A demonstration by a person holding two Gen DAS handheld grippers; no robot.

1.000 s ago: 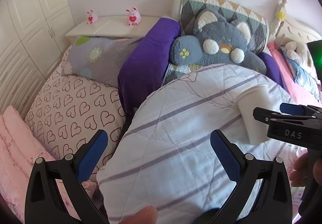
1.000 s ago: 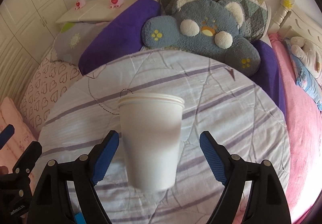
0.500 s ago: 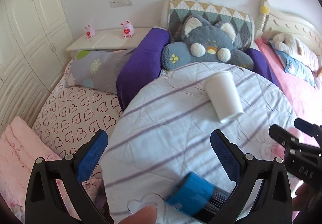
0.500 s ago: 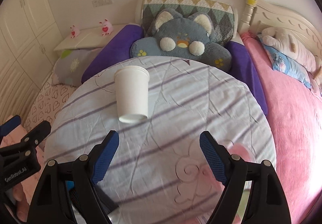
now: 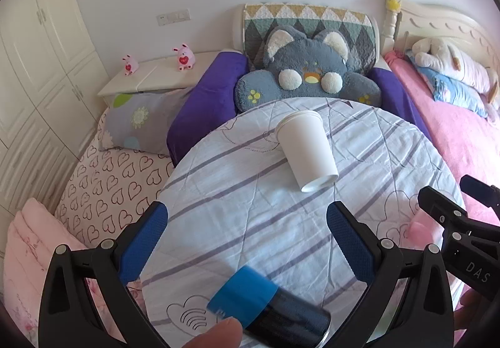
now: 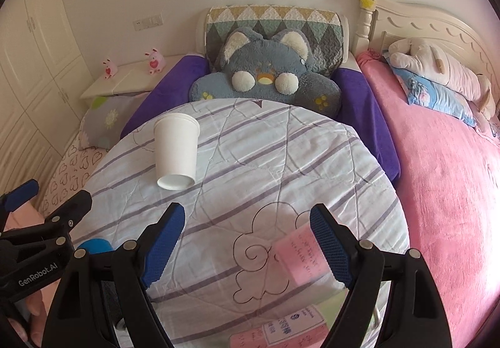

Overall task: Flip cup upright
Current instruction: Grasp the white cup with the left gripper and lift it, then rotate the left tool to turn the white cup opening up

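Observation:
A white paper cup (image 5: 306,151) lies on its side on the round table with the striped cloth (image 5: 237,216), its base toward me and its rim toward the far edge. It also shows in the right wrist view (image 6: 176,154). My left gripper (image 5: 247,241) is open and empty, well short of the cup. My right gripper (image 6: 247,241) is open and empty, to the right of the cup and nearer than it. Each gripper shows at the edge of the other's view.
A black cylinder with a blue cap (image 5: 268,310) lies at the table's near edge between my left fingers. A pink bottle (image 6: 300,254) and pink packs (image 6: 281,329) lie near my right gripper. A grey plush cushion (image 5: 307,79) and beds surround the table.
Both grippers have pulled back and up from the cup. The cup, close between my right fingers a second ago, now lies free on the cloth farther away. The blue-capped cylinder has come into view.

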